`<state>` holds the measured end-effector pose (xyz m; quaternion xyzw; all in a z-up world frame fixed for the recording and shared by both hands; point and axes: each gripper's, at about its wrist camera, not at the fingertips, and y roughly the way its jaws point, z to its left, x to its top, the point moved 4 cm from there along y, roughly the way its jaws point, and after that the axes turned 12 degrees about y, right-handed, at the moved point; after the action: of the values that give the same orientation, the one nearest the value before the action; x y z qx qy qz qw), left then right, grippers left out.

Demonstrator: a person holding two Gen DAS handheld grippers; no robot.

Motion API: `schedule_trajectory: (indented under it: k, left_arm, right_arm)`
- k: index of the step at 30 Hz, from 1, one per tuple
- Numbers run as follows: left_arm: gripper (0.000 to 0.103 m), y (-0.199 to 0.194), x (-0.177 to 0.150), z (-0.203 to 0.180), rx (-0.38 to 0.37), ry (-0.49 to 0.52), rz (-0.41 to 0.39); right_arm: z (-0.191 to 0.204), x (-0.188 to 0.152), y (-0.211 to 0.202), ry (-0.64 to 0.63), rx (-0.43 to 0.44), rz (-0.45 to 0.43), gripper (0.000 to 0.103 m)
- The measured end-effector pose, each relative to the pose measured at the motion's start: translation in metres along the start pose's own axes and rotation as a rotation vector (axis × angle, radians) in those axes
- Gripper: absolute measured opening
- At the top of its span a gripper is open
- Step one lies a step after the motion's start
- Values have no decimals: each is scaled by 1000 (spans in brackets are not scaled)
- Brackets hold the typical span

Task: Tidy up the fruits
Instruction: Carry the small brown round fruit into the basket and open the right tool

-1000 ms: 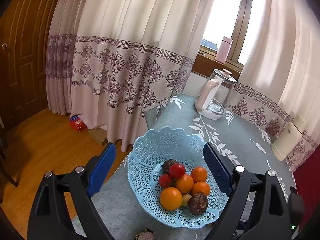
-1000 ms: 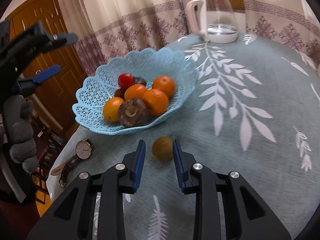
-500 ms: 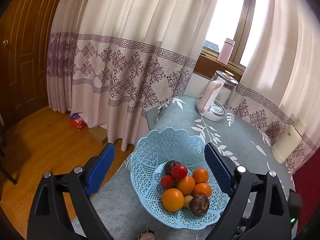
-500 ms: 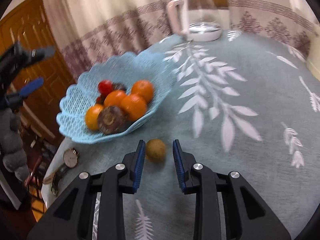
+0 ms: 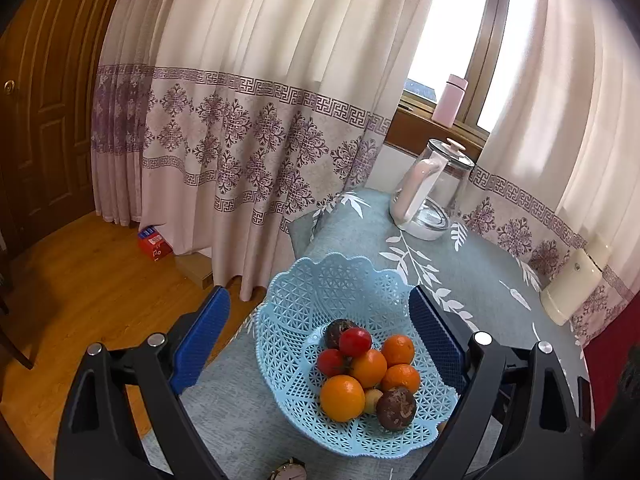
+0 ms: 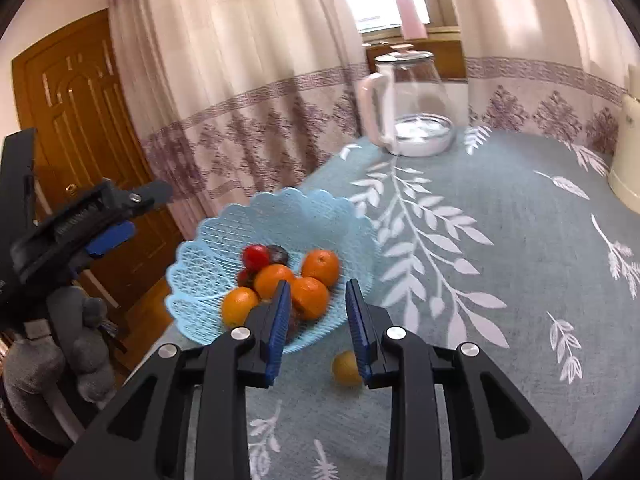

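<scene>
Lifted since earlier, the right gripper (image 6: 316, 312) gapes empty above the round yellowish fruit (image 6: 346, 367). Beside it sits the lacy blue plastic basket (image 6: 208, 240). The left gripper (image 5: 316, 340) hangs wide open, holding nothing.

One blue lattice basket (image 5: 320, 304) is sitting on the table. Four oranges (image 5: 342, 398) are lying in it, along with two red tomatoes (image 5: 355, 341), two dark brown round fruits (image 5: 395, 408) and one small pale fruit (image 5: 373, 400) peeking out between them. One yellowish-brown fruit (image 6: 346, 368) is lying alone on the cloth outside the basket. One glass kettle (image 5: 430, 192), one pink bottle (image 5: 450, 99) and one wristwatch (image 5: 288, 471) are standing by.
</scene>
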<state>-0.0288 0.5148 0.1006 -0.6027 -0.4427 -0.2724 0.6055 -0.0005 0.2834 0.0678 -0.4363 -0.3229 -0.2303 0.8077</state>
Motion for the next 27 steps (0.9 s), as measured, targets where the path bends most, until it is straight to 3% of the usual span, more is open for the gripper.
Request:
schedule_trajectory:
  k: [7,10,18,23,27]
  left_arm:
    - [92,3,-2,1,-3,-11,9]
    - [92,4,-2,-4,-6,-1,11]
    - [96,3,-1,0,-2,-11,10]
    - [96,2,-1,5,1,-24,9]
    - [96,2,-1,6,0,-24,9]
  right_arm:
    - [-37,-28,16,67,-54,101,30]
    - [-30,-36,28,32,-38,151,31]
    - [-25,-47,57,-9,-100,216,31]
    - [-28,-43,46,-5,-109,180,26]
    - [-32,-29,27,21,-127,98,26]
